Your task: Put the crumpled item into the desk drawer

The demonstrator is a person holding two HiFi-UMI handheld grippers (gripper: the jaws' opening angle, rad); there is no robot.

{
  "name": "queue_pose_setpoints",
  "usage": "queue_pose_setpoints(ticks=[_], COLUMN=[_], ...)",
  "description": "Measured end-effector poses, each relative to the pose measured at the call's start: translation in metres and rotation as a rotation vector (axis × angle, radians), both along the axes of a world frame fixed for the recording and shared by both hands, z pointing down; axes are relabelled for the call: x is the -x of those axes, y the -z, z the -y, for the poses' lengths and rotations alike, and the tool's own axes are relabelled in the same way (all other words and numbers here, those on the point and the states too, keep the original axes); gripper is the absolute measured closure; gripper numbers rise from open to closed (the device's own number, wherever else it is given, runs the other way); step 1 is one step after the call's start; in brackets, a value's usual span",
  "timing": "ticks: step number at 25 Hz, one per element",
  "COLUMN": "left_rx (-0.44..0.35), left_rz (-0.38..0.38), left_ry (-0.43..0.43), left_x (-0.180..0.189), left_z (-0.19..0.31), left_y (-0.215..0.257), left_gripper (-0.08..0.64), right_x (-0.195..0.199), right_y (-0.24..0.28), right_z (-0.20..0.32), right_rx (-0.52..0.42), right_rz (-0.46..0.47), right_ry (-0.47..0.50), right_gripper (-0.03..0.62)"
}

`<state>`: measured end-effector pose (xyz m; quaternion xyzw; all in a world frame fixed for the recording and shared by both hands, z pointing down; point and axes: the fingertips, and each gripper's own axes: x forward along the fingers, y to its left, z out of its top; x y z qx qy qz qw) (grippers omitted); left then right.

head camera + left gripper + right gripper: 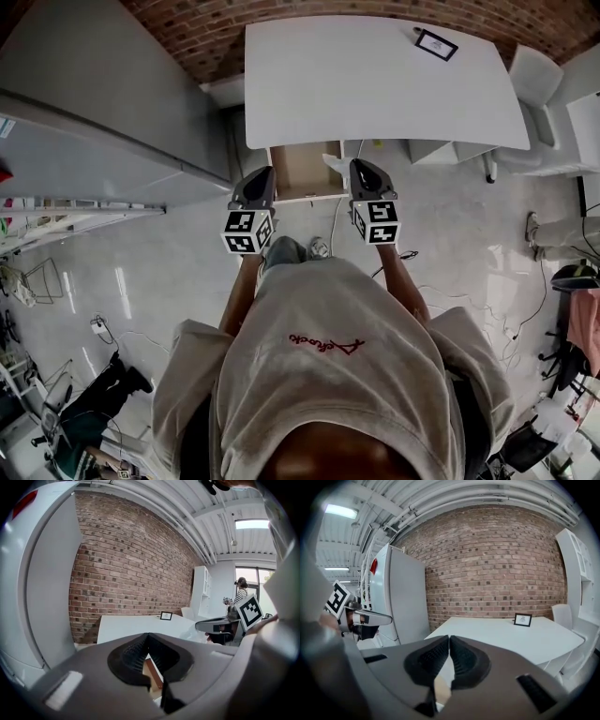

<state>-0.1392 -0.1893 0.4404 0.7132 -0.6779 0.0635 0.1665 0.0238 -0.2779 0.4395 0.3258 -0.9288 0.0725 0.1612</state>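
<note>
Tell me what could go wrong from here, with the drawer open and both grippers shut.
1. The left hand-held gripper and right hand-held gripper are shut on nothing, and I can't clearly make out a crumpled item, so the drawer might get closed without it.
2. Cables lie on the floor near the person's feet; a step toward the desk could snag one.

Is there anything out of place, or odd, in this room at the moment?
Only the wooden drawer under the white desk stands out, because it is pulled open. Loose cables also trail over the pale floor. Nothing looks spilled or damaged.
</note>
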Motion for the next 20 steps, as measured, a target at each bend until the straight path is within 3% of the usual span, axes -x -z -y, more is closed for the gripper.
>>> queue_pose_setpoints(ticks=[20], left_rx=[0.078], left_rz=[-0.045], left_ry=[-0.036], left_x=[0.075], left_z=[0.029], left_y=[-0.065], left_gripper=[0.551], right_x=[0.074], right_y=[-0.063], right_z=[0.019], right_rx=[0.082], right_rz=[-0.079], right_ry=[-0.012], right_gripper=[0.577])
